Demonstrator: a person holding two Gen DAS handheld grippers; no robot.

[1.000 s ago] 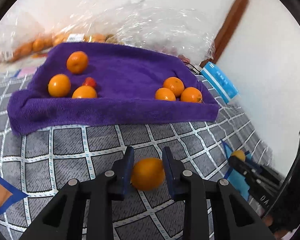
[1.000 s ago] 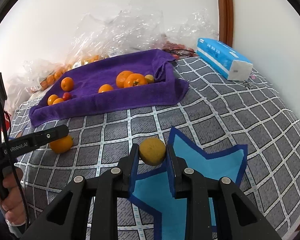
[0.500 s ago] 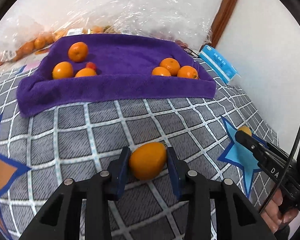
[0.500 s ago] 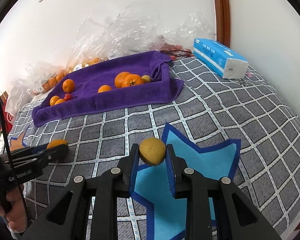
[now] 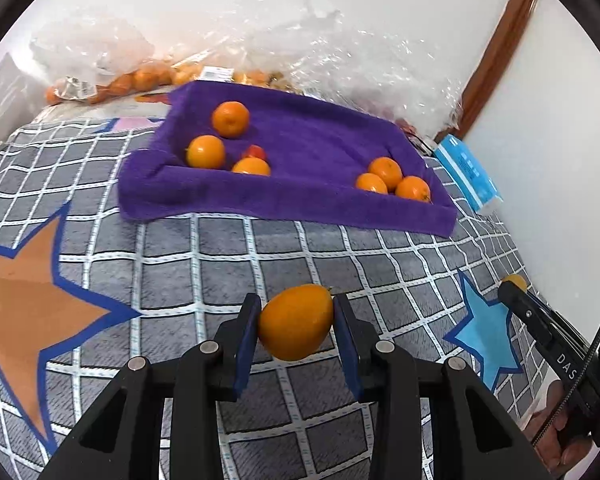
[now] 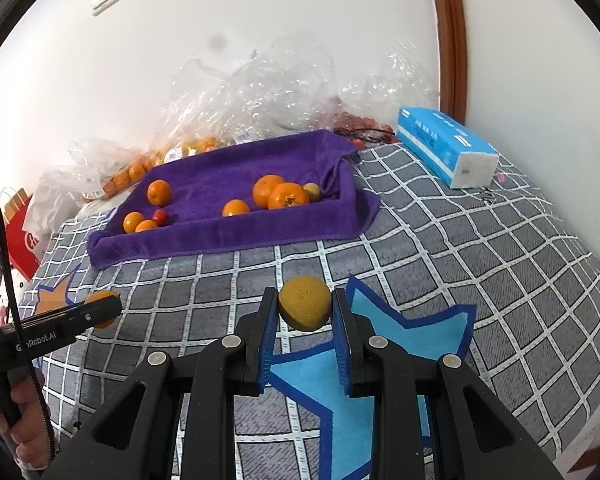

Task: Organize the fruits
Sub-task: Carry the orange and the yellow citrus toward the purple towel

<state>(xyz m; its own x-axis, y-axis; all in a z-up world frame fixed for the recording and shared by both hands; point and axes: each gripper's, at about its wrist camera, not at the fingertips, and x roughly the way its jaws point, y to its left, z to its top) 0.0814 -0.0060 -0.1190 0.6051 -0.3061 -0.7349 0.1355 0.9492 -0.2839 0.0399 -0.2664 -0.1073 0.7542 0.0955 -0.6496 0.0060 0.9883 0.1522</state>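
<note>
My left gripper (image 5: 296, 320) is shut on an orange (image 5: 296, 322) and holds it above the grey checked bedspread (image 5: 204, 264). My right gripper (image 6: 305, 308) is shut on a dull yellow-orange fruit (image 6: 305, 303) above a blue star patch (image 6: 380, 340). A purple towel tray (image 5: 284, 208) lies further back with several oranges (image 5: 230, 119) and a small red fruit (image 5: 256, 152) in it. The tray (image 6: 236, 240) also shows in the right wrist view, with oranges (image 6: 288, 196) and a small yellowish fruit (image 6: 312, 191).
Clear plastic bags (image 5: 284, 52) with more oranges lie behind the tray against the white wall. A blue tissue pack (image 6: 444, 152) lies at the right near a brown door frame (image 6: 446, 36). A red bag (image 6: 20, 240) stands at the left bed edge.
Both grippers have risen and pulled back with their fruit still held. The left view has swung left, bringing an orange star patch into sight.
</note>
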